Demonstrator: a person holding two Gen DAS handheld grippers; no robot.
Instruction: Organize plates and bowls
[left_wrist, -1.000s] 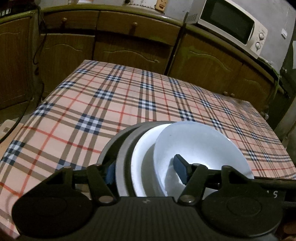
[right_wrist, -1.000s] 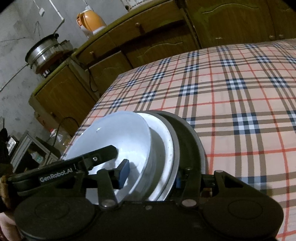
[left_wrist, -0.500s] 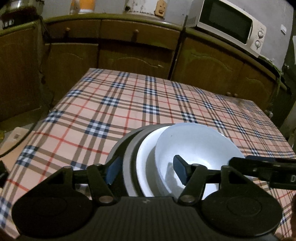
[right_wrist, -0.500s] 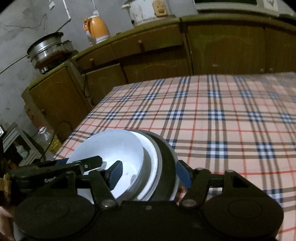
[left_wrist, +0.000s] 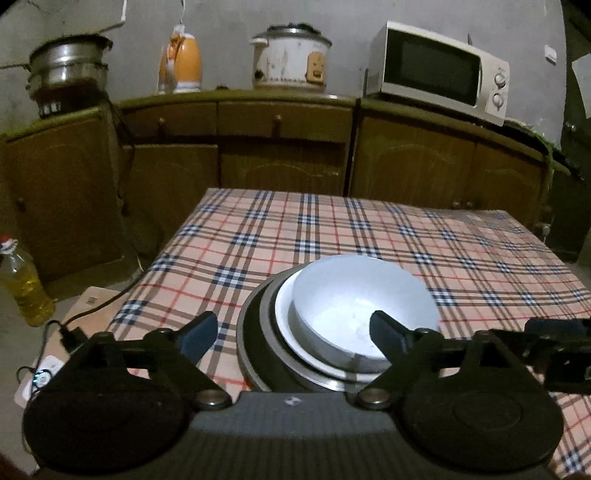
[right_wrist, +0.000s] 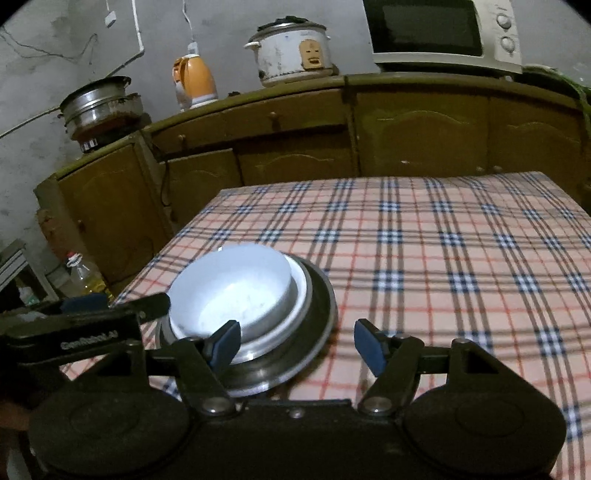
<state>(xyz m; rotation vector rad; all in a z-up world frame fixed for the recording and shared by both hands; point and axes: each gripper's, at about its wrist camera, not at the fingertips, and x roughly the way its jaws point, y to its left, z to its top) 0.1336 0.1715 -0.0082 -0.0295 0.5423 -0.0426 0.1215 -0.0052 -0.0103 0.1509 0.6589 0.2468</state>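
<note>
White bowl (left_wrist: 360, 306): sits upright, mouth up, nested in a white plate (left_wrist: 286, 326) that lies in a dark metal dish (left_wrist: 258, 343); round, so no long axis.
Stack place: near-left part of the table, close to its near edge.
Table: covered by a pink plaid cloth (left_wrist: 332, 229) with navy and red lines, bare beyond the stack.
Left gripper (left_wrist: 295, 332): jaws spread wide, just opened further; the stack shows between them, but the pads touch none of it.
Right gripper (right_wrist: 297, 341): jaws also apart and just opening, nothing pinched; the stack lies ahead, toward its left finger (right_wrist: 223, 341).
Room: brown wooden cabinets (left_wrist: 280, 147) run along the far wall, carrying a microwave (left_wrist: 439, 70), a rice cooker (left_wrist: 291, 59), an orange kettle (left_wrist: 183, 62) and a steel pot (left_wrist: 66, 70).
Floor, left: an oil bottle (left_wrist: 22, 284).
</note>
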